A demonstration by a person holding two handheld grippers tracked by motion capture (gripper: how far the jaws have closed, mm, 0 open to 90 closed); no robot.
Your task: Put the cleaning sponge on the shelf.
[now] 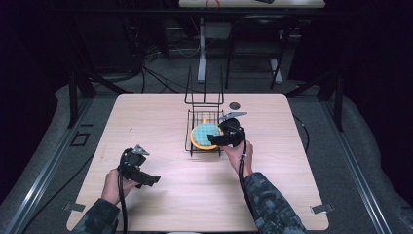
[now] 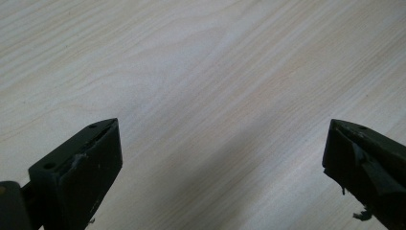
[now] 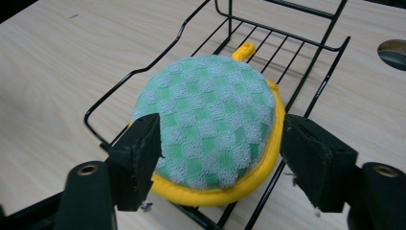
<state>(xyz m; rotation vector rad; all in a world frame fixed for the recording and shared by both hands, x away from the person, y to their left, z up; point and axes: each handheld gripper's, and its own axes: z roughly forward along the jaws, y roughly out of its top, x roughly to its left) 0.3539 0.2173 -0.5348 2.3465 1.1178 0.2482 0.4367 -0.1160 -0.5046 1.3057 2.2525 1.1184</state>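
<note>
The round padded cloth with a green-and-white checked towelling top and a yellow rim lies in the black wire rack, filling most of its floor, with a small yellow loop poking out at its far edge. From the high view the same cloth sits in the near part of the rack, which stands around the middle of the pale wooden table; tall wire uprights rise from the rack's far end.

My right gripper is down at the near edge of the cloth. Its jaws straddle the pad, one on each side. The right-hand jaw stands clear of the yellow rim with a gap showing; the left-hand one overlaps the checked top in the right gripper view, and I cannot tell whether it touches. The jaws stand fairly wide and do not clamp the cloth, which rests on the rack's wires by its own weight. In the high view my right gripper reaches in from the rack's right side, my hand behind it and the cable trailing back along my sleeve.

My left gripper is well apart from all this, low over the near left part of the table. Its jaws are spread wide, with nothing but bare wood grain between them.

A small dark round hole sits in the tabletop just beyond the rack, to its right.
</note>
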